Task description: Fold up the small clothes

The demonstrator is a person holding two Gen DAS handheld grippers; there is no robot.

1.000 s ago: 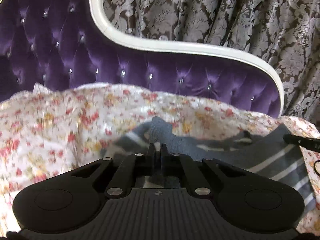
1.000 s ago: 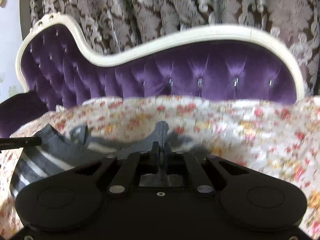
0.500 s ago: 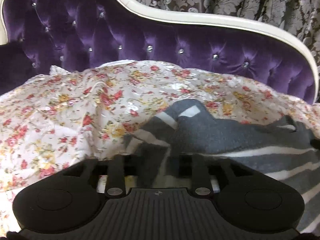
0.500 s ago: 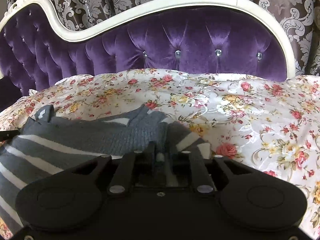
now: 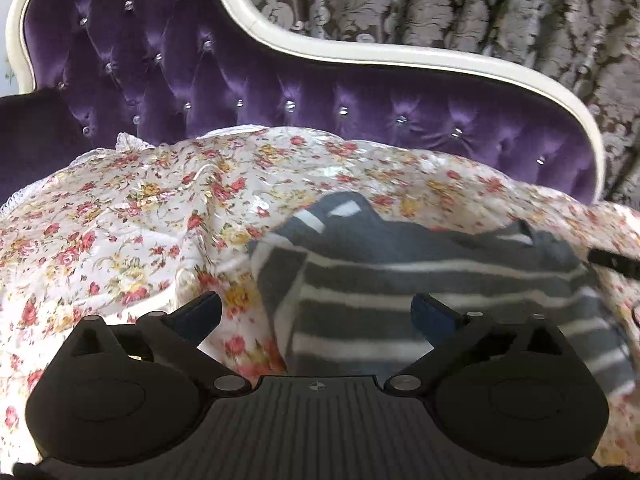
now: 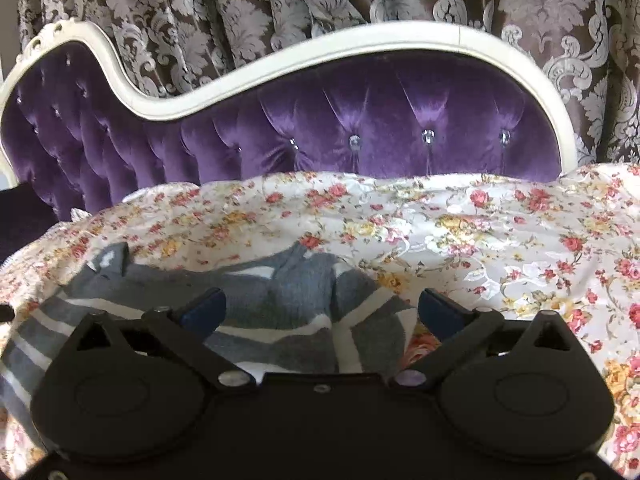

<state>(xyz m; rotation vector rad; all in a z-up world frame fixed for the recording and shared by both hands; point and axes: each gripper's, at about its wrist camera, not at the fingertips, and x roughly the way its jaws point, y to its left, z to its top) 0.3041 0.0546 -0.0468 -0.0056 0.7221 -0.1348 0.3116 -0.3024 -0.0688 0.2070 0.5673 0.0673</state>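
A small grey knit garment with white stripes (image 5: pixel 420 292) lies on the floral sheet (image 5: pixel 120 240); it also shows in the right wrist view (image 6: pixel 280 304). My left gripper (image 5: pixel 316 312) is open and empty, its jaws spread over the garment's left edge. My right gripper (image 6: pixel 322 308) is open and empty, its jaws spread over the garment's right end. The tip of the right gripper (image 5: pixel 612 262) shows at the right edge of the left wrist view.
The sheet covers a purple tufted sofa (image 6: pixel 360 120) with a cream frame (image 6: pixel 320 52). Patterned grey curtains (image 6: pixel 280 0) hang behind it. More floral sheet (image 6: pixel 520 240) stretches to the right of the garment.
Both grippers were shut on the garment and holding it up. They lowered it onto the sheet, then opened and let go; it now lies spread out.
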